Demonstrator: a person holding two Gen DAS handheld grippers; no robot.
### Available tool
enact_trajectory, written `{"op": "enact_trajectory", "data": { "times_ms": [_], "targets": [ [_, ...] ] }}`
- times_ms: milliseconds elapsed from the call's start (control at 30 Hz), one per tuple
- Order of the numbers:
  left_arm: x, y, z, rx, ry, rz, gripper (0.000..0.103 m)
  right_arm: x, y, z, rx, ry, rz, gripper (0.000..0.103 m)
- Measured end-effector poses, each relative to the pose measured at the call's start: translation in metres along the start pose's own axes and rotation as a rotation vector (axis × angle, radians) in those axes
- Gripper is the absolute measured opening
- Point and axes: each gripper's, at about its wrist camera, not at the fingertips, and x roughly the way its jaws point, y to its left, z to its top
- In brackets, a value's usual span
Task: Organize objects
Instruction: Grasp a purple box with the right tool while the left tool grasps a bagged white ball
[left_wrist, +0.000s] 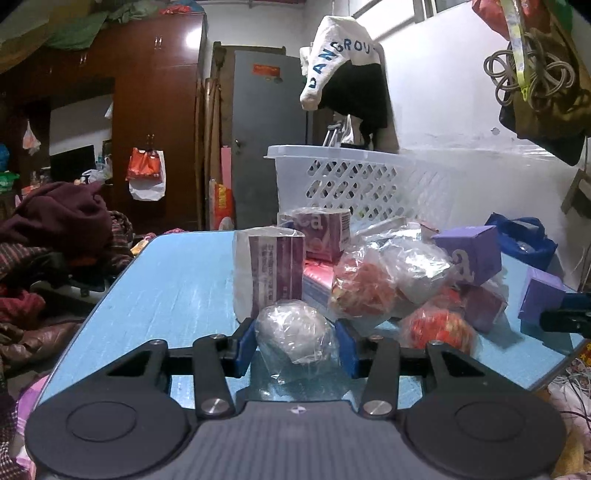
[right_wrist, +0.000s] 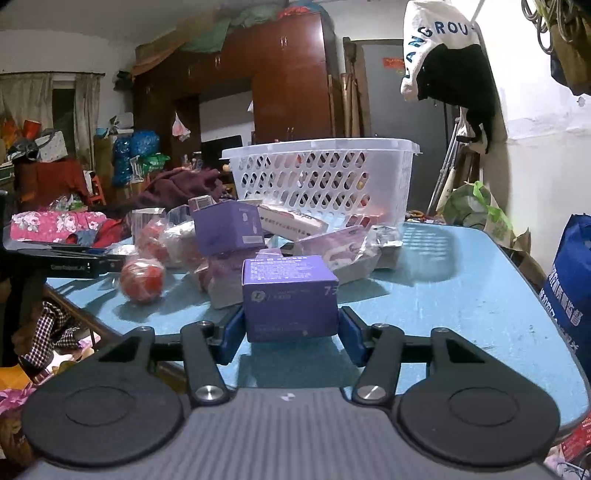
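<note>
Counter (left_wrist: 177, 280): blue, white basket (left_wrist: 354, 181) at far side. Left hand-held gripper (left_wrist: 295, 341) brackets wrapped ball (left_wrist: 295, 332), contact unclear. Right hand-held gripper (right_wrist: 291, 332) brackets purple box (right_wrist: 290, 295), contact unclear.

My left tongs (left_wrist: 295, 341) sit low and level, blue pads (left_wrist: 245, 341) spread wide, with a gap on each side of what lies between them. My right tongs (right_wrist: 291, 334) match that pose, pads (right_wrist: 351, 338) parted and not pressing.

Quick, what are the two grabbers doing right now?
Left gripper: jaws open around a plastic-wrapped ball; grip cannot be told.
Right gripper: jaws open around a purple box; grip cannot be told.
</note>
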Motion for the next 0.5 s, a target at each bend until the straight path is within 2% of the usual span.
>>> {"op": "enact_trajectory", "data": {
  "times_ms": [233,500],
  "targets": [
    [-0.018,0.009,0.01,-0.014,-0.065,0.024,0.05,-0.004,-0.002,0.003,0.007,-0.014,-0.018,0.058],
    [-0.017,0.015,0.013,-0.043,-0.071,0.003,0.05,-0.003,-0.003,0.004,0.005,-0.011,-0.025,0.058]
  ]
}}
